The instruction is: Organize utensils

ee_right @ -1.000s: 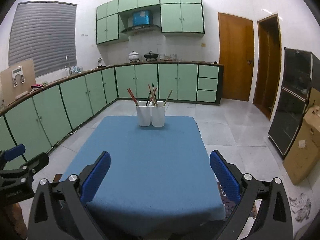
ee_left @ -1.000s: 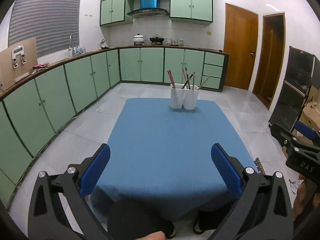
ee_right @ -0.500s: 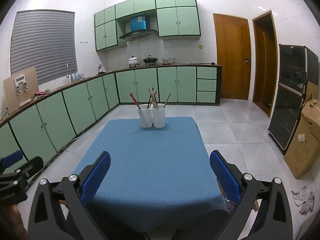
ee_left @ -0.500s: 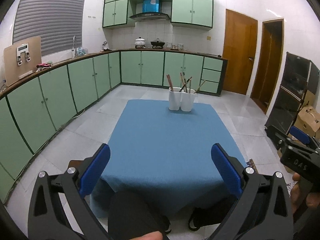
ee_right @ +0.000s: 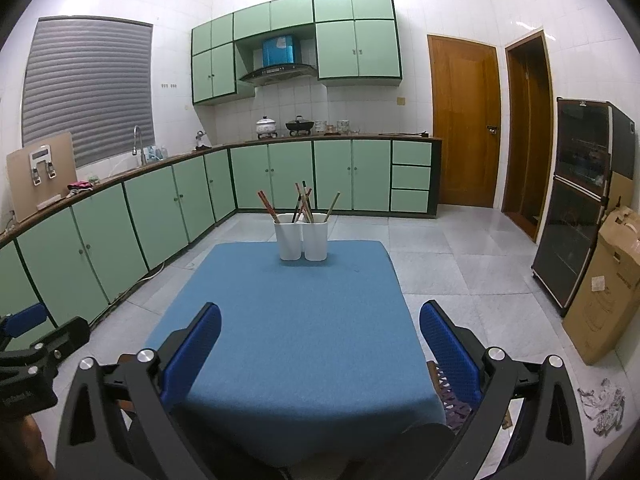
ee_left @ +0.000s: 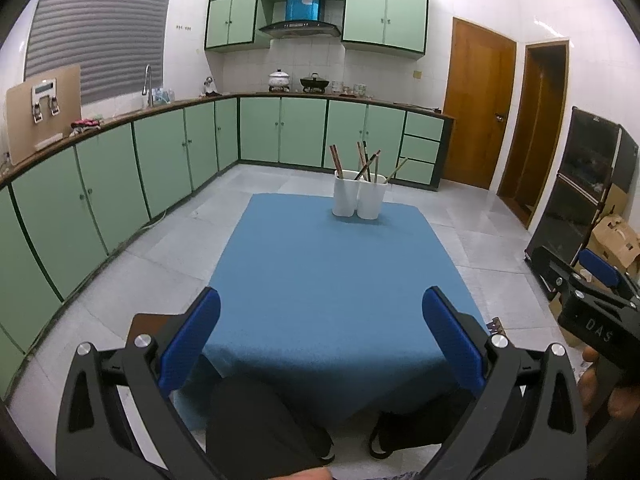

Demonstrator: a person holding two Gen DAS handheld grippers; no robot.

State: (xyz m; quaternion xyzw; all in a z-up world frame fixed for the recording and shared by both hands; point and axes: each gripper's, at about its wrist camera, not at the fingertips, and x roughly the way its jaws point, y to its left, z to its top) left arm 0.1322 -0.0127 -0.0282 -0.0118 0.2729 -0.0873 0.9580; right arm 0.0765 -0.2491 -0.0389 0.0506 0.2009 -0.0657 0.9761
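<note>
The blue-covered desk [ee_right: 288, 340] lies ahead of me. At its far edge stand two white holders [ee_right: 301, 236], touching, with chopsticks [ee_right: 304, 202] leaning inside. My left tool [ee_left: 320, 336] and right tool [ee_right: 320, 340], both spread wide and empty, hang short of the holders. I should approach level and pinch one stick high.

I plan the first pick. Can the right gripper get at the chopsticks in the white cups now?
Probably yes: the right gripper is open, and only bare blue cloth lies before the white cups holding the chopsticks.
</note>
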